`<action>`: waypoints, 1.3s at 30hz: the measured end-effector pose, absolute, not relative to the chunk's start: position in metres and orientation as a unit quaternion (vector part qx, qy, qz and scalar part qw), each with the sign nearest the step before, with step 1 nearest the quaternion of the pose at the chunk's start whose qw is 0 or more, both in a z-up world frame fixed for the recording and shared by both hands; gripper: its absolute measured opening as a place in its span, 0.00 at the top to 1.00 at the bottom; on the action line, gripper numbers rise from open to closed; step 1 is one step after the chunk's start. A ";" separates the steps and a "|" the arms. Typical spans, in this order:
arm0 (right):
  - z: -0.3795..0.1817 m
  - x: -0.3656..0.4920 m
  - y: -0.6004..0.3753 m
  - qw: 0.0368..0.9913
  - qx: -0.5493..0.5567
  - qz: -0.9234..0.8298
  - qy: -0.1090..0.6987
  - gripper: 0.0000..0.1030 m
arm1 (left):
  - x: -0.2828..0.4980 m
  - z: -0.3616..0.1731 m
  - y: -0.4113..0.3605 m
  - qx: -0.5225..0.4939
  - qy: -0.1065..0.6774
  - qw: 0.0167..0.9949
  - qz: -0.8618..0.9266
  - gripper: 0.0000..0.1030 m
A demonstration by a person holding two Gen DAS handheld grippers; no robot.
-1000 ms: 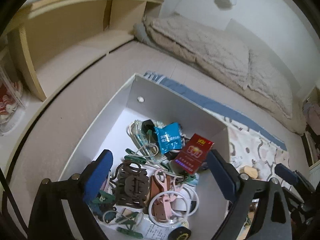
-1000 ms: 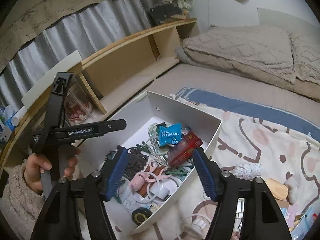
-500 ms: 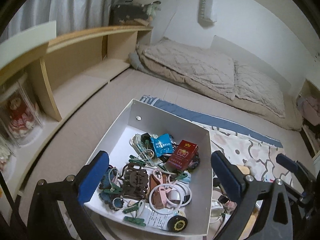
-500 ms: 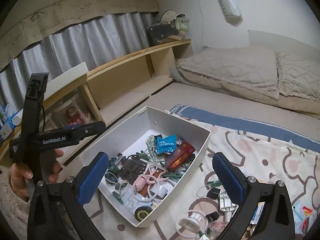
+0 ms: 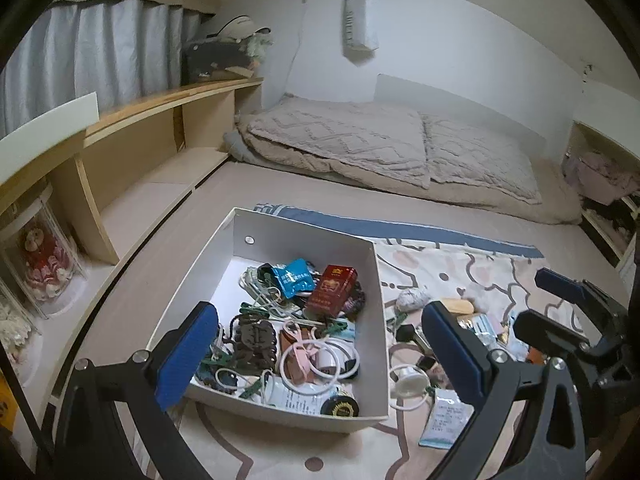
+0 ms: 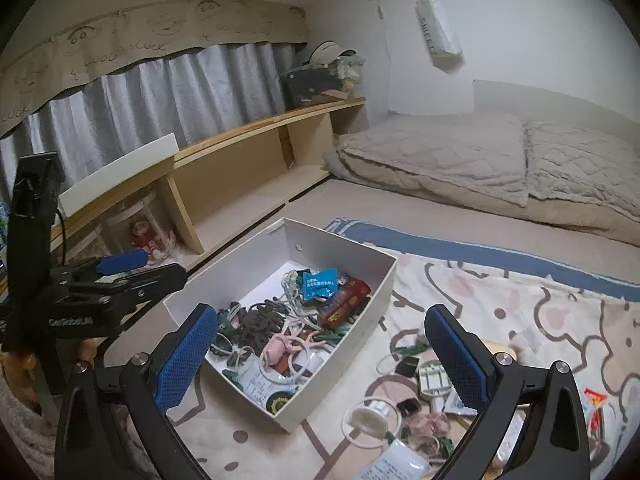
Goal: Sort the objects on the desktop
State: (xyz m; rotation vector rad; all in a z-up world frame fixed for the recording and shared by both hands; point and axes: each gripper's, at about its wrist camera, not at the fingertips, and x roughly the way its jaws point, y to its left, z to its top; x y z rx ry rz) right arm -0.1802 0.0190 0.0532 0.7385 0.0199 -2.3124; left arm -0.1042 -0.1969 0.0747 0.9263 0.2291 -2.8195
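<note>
A white card box point(image 5: 276, 240) with straight walls sits on a soft patterned blanket point(image 6: 500, 280), full of plastic rings, clips and a shiny red pack point(image 5: 332, 291). Both the left gripper point(image 5: 320, 354) and the right gripper point(image 6: 320, 354) hang above it, bumpy blue pads spread wide, holding nothing. More small bits point(image 6: 408, 412) lie on the blanket beside the box.

white wall point(image 5: 460, 40) | grey curtain point(image 6: 160, 100) | wooden shelf point(image 6: 260, 148) | beige bedding point(image 5: 360, 148)

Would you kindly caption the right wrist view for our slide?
Open right tongs above a white box of sorted clutter on a patterned blanket.
</note>
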 end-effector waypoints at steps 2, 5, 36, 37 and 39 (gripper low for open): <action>0.051 -0.175 0.025 0.344 0.285 -0.895 0.008 0.00 | -0.097 0.074 -0.193 0.311 0.076 0.080 -0.944 0.01; 0.049 -0.168 0.031 0.337 0.284 -0.897 0.008 0.00 | -0.086 0.073 -0.187 0.309 0.075 0.076 -0.945 0.01; 0.028 -0.138 0.050 0.306 0.298 -0.904 0.029 0.00 | -0.062 0.044 -0.170 0.349 0.022 0.116 -0.930 0.01; 0.027 -0.138 0.050 0.307 0.298 -0.904 0.030 0.00 | -0.061 0.043 -0.169 0.349 0.021 0.116 -0.930 0.01; 0.028 -0.138 0.050 0.306 0.297 -0.904 0.031 0.00 | -0.062 0.043 -0.169 0.351 0.019 0.116 -0.929 0.01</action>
